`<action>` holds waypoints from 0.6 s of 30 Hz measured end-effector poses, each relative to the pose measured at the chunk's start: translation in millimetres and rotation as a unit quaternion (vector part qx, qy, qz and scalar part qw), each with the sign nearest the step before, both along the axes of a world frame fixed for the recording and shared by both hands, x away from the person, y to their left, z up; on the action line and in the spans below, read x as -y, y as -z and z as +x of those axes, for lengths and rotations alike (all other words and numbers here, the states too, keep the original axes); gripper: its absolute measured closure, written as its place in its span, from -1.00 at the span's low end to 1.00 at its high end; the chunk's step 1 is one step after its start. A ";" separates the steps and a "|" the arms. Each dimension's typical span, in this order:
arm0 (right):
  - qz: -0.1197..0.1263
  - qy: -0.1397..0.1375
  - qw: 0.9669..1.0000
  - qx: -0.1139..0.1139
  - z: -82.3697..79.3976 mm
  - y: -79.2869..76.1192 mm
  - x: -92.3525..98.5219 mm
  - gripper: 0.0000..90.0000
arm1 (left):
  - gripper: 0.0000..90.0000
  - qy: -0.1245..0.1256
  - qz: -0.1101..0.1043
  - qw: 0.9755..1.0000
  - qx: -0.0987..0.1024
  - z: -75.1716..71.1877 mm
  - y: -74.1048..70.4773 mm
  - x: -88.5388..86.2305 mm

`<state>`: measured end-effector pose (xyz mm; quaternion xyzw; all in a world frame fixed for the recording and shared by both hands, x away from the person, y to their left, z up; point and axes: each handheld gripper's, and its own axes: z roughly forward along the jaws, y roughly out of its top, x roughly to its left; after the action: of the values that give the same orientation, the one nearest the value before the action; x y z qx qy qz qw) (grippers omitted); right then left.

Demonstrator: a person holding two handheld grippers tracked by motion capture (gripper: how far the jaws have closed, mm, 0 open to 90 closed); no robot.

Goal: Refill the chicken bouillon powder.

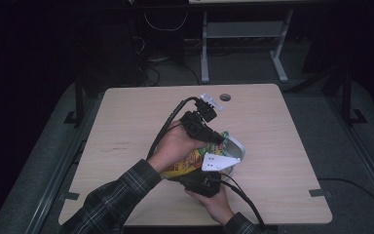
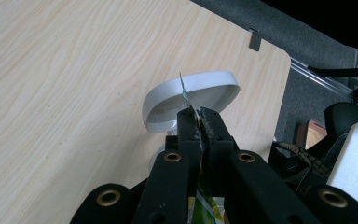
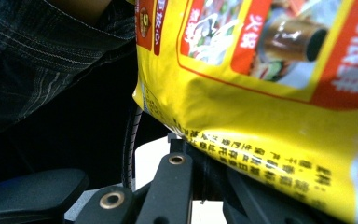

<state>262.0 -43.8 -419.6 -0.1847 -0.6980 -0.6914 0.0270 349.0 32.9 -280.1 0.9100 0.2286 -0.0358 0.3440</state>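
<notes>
Your left gripper (image 2: pixel 198 122) has its jaws clamped on the top edge of the yellow packet (image 1: pixel 187 164), held over the white bowl (image 2: pixel 193 95); the right gripper (image 1: pixel 202 181) seems clamped on its lower edge. Thin, light, slippery film: grip the seams.

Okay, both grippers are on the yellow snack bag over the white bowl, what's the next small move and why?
Probably tip the yellow bag a little further toward the white bowl. The left gripper is shut on the bag's top edge right above the bowl's rim, and the right gripper pinches its lower part, so the bag looks set for pouring.
</notes>
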 end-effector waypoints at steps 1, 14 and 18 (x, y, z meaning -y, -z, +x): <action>0.000 0.000 1.000 0.000 0.0 0.0 0.0 1.00 | 0.96 0.000 0.000 1.000 0.000 0.0 0.0 0.0; 0.002 0.000 1.000 0.000 0.0 0.1 0.0 1.00 | 0.96 -0.001 0.003 1.000 0.001 -0.7 -0.4 1.3; 0.004 0.000 1.000 -0.001 0.1 0.0 0.1 1.00 | 0.96 0.001 0.006 1.000 0.001 -0.2 -0.6 1.9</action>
<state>262.1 -43.9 -419.6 -0.1849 -0.6954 -0.6938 0.0281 348.8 31.1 -279.5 0.9125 0.2272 -0.0337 0.3386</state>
